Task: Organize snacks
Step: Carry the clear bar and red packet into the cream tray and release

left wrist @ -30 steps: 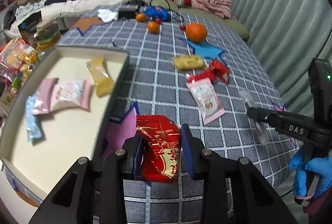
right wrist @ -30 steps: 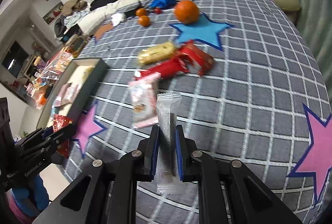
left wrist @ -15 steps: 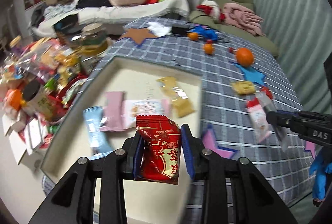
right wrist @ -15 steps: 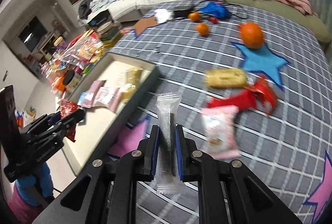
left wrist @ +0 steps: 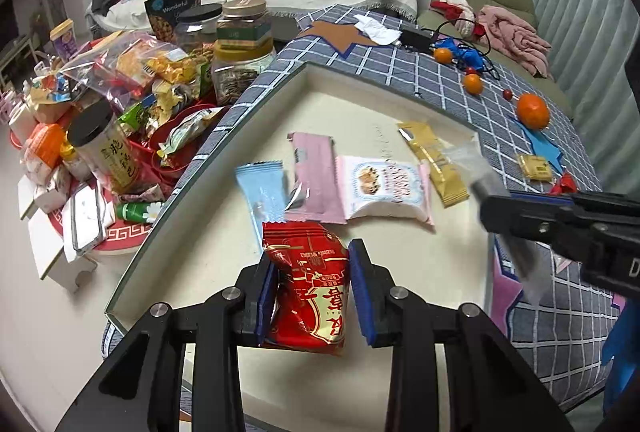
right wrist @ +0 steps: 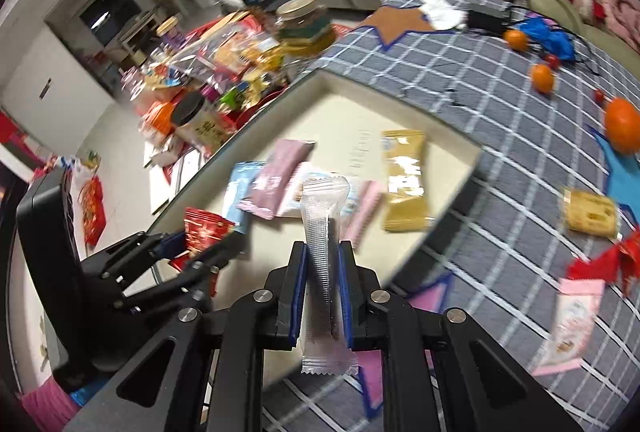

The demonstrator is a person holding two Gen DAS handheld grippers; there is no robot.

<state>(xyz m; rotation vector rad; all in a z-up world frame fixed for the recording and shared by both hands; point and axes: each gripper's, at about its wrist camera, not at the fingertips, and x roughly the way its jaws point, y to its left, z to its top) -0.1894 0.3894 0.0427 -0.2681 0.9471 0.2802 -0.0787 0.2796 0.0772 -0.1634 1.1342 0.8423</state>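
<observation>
Left wrist view: the left gripper (left wrist: 313,286) is closed on a red snack packet (left wrist: 310,288), held upright between its blue pads above the near part of the cream tray (left wrist: 192,232). Inside the tray lie a light blue wrapper (left wrist: 262,187), a pink wrapper (left wrist: 316,175), a pink-and-white biscuit pack (left wrist: 384,187) and a gold wrapper (left wrist: 434,161). The right gripper (left wrist: 492,205) enters from the right edge, over the tray's right rim.

Right wrist view: the right gripper (right wrist: 322,288) is fully closed on a clear slim packet (right wrist: 322,272), held upright above the tray's near rim. On the checked cloth (right wrist: 500,159) to the right lie a cracker pack (right wrist: 590,211), red wrappers (right wrist: 600,264), a pink packet (right wrist: 570,324) and oranges (right wrist: 622,125).
</observation>
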